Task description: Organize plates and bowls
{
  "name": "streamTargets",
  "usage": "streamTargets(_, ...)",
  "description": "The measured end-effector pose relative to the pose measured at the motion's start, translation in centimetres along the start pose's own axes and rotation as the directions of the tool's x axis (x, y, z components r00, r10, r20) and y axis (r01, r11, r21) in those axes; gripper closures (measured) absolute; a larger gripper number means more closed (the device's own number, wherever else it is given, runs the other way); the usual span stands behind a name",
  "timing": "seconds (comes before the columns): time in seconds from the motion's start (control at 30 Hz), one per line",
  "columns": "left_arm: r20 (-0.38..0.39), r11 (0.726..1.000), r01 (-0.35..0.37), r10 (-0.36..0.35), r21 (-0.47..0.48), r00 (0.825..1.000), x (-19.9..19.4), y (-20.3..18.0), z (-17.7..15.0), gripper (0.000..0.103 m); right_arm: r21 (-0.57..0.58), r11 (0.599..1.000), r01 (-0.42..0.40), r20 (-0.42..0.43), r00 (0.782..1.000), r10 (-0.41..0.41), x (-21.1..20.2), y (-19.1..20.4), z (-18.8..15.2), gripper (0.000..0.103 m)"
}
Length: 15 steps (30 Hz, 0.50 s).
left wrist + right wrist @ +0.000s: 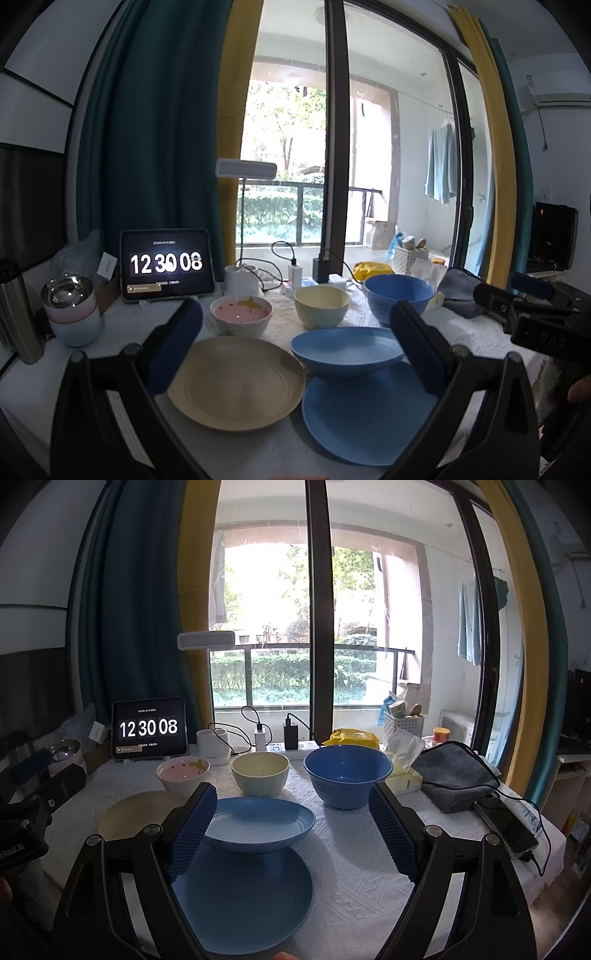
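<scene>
Both the left gripper (295, 343) and the right gripper (291, 827) are being held with jaws spread above the desk (354, 867), nothing pinched; a blue shallow bowl (258, 823) is resting on a blue plate (243, 901).

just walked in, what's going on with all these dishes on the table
A person holds a claw in each hand over the table, sorting dishes. Both the left claw and the right claw are open and hold nothing. A shallow blue dish already sits on a blue plate. The beige plate and three bowls stand apart, not yet stacked.
</scene>
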<state>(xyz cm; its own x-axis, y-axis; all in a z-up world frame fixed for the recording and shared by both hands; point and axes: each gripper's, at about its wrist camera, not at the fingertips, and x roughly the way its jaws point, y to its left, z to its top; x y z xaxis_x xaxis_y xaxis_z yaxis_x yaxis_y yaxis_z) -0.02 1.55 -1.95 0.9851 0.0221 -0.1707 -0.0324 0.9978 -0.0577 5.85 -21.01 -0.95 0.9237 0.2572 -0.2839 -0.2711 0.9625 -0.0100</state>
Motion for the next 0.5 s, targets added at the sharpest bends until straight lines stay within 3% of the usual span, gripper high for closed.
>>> streamTargets(0.5, -0.102, 1.000, -0.014, 0.015, 0.006, 0.995, 3.8, -0.2, -0.7, 0.001, 0.019, 1.000, -0.005, -0.076, 0.997, 0.006, 3.7, -1.6, -1.3, 0.016)
